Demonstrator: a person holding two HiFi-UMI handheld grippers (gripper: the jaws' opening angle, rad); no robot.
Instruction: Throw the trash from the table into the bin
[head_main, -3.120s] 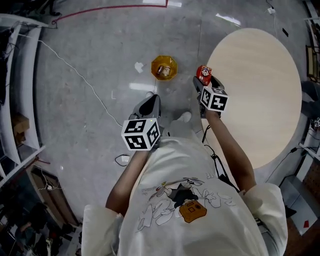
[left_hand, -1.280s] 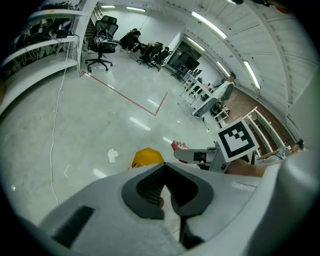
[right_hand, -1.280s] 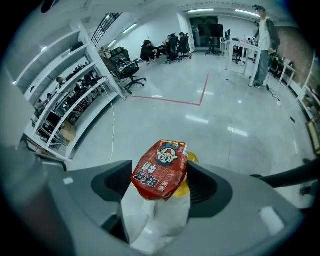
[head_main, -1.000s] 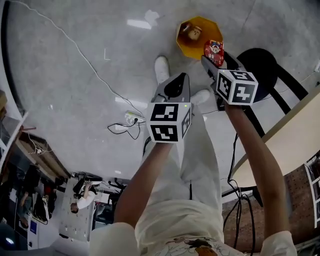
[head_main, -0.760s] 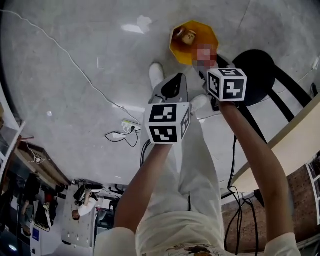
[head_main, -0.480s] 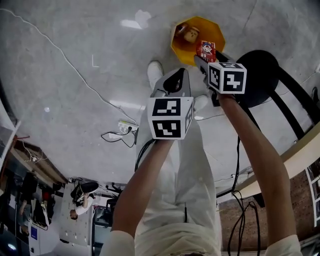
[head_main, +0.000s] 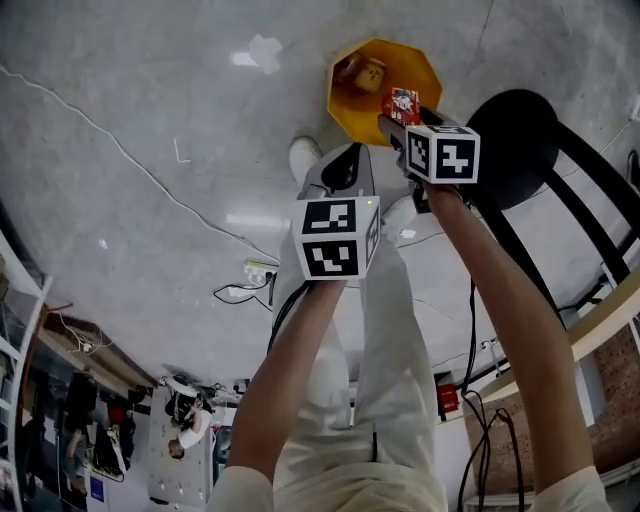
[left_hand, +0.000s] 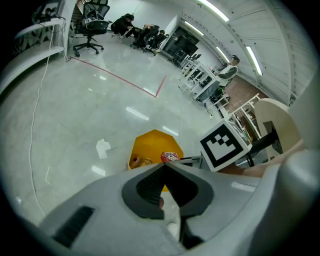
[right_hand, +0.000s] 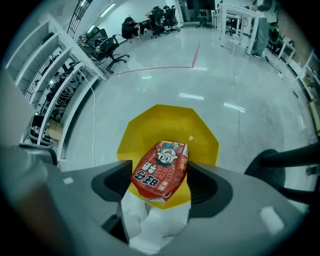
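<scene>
Over the bin right now: grips a red carton (right_hand: 160, 172) in the right gripper (right_hand: 159, 176), jaws pinching it from both sides, printed cartoon face turned up. Hangs it above the open mouth of the yellow bin (right_hand: 150, 125), close to the bin's near rim, clear of the walls and not dropped in. From the head view, shows the same carton (head_main: 401, 101) poking out past the right gripper (head_main: 396, 116), over the near right edge of the bin (head_main: 345, 95). Inside the bin, lying against the far wall, a small brownish piece of trash (head_main: 361, 70). Holds the left gripper (head_main: 345, 172) lower and to the left, nearer the body, short of the bin; jaws pressed together there, nothing between them, tips meeting in the left gripper view (left_hand: 164, 167). Stands on a grey polished floor (head_main: 150, 80), white shoe (head_main: 303, 156) just near the bin. Just right of the bin, a black stool (head_main: 520, 130). Left of the bin, a white paper scrap (head_main: 264, 52) flat on the floor, well apart from a thin cable (head_main: 130, 150) trailing across to the left.
</scene>
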